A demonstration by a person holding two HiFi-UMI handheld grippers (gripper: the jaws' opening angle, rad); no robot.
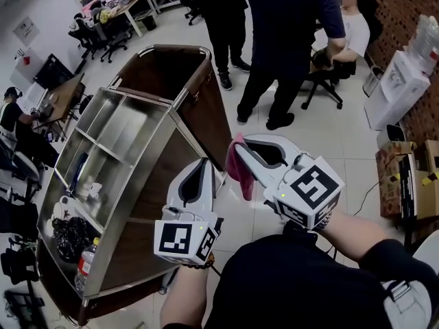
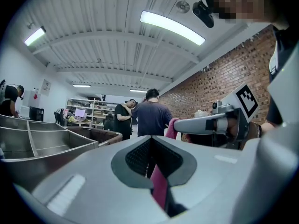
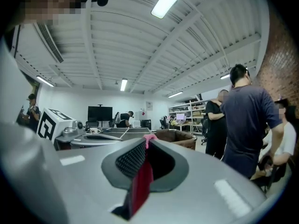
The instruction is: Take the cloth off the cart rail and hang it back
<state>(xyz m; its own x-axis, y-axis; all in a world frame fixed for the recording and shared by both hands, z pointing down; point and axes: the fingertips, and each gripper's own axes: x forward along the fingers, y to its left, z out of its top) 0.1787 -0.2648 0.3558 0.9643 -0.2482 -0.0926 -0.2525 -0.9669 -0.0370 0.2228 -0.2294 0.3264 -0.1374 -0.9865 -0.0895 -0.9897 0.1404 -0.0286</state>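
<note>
A pink cloth (image 1: 239, 171) hangs off the tip of my right gripper (image 1: 241, 144), beside the steel and wood cart (image 1: 180, 100). In the right gripper view the jaws (image 3: 147, 143) are shut with a strip of the cloth (image 3: 141, 185) pinched between them. My left gripper (image 1: 204, 163) is level beside it, over the cart's near right edge. Its jaws (image 2: 150, 146) are also shut on a pink strip of the cloth (image 2: 160, 190). The left gripper view shows the right gripper (image 2: 205, 124) with cloth at its tip. The stretch of cloth between the two grippers is hidden.
The cart's steel compartments hold a bottle (image 1: 86, 262) and a black bag (image 1: 68, 235). Two people stand (image 1: 288, 40) past the cart and one sits behind them. A water dispenser (image 1: 401, 81) and boxes (image 1: 411, 177) line the brick wall at right. Desks stand at the far left.
</note>
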